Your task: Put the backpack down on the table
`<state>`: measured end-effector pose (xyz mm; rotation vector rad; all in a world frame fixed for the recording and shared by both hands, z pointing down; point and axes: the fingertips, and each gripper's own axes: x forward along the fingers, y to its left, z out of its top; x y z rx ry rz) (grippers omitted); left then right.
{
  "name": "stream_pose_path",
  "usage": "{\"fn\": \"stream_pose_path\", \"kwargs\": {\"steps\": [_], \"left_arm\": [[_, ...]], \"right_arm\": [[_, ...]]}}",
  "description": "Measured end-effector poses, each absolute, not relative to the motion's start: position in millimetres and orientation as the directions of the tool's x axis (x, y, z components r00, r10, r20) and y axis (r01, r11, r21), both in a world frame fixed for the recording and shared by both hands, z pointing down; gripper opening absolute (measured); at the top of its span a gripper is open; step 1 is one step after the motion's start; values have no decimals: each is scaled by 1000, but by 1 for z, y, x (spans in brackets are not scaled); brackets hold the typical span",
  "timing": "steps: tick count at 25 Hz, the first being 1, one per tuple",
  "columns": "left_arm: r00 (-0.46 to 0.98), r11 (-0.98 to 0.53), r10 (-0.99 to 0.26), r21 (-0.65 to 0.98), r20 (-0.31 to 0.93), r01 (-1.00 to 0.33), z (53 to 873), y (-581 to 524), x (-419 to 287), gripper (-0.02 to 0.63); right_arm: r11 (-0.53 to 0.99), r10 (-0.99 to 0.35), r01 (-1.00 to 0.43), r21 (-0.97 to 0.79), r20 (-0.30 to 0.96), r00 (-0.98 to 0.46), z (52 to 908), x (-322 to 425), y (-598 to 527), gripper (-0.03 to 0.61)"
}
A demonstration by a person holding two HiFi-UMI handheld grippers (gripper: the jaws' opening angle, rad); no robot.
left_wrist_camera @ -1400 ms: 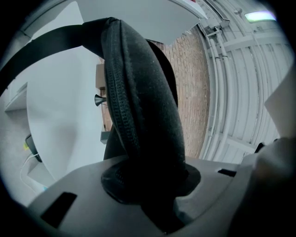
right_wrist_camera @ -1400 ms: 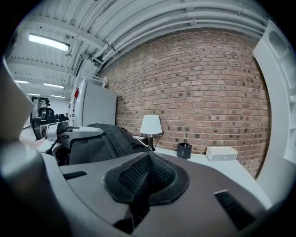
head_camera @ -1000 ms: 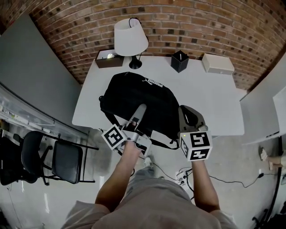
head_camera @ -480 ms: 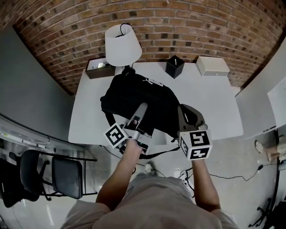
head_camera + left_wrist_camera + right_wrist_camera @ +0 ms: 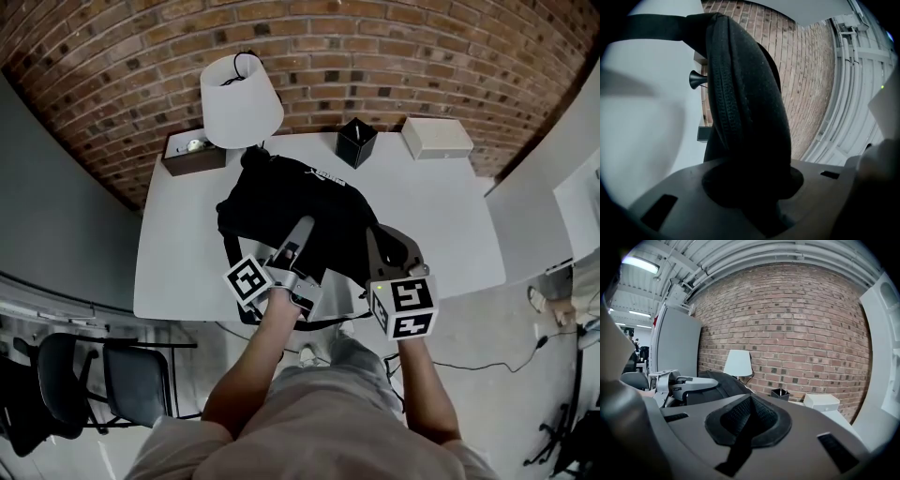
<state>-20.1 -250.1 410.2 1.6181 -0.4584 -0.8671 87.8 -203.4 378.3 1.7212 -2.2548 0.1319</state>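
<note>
At the back of the white counter (image 5: 450,216), along the brick wall (image 5: 394,56), there's a lamp (image 5: 239,98) with a smooth white cone shade, a brown open tray (image 5: 192,153), a square black pen cup (image 5: 356,142) and a flat white box (image 5: 436,138). The black fabric backpack (image 5: 281,202) is mid-counter, far end close by the lamp. Left tongs (image 5: 302,227) are clamped on a fat padded bit of it, and only the left gripper view shows its zipper (image 5: 723,108) ridge. Right tongs (image 5: 377,236) pinch a thin webbing strap (image 5: 740,441), which you only see in the right gripper view. Can't tell if the bag's weight is fully down.
</note>
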Motion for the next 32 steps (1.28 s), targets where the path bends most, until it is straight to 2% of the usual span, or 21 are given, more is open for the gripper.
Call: {"fn": "stream_pose_path", "kwargs": {"steps": [15, 32], "left_arm": [[622, -184, -749, 974, -228, 134, 455, -304, 4, 109], [613, -127, -771, 985, -172, 118, 493, -335, 7, 109]], "right_arm": [[360, -888, -929, 86, 337, -313, 403, 105, -270, 0], [432, -842, -900, 63, 386, -377, 429, 91, -304, 0]]}}
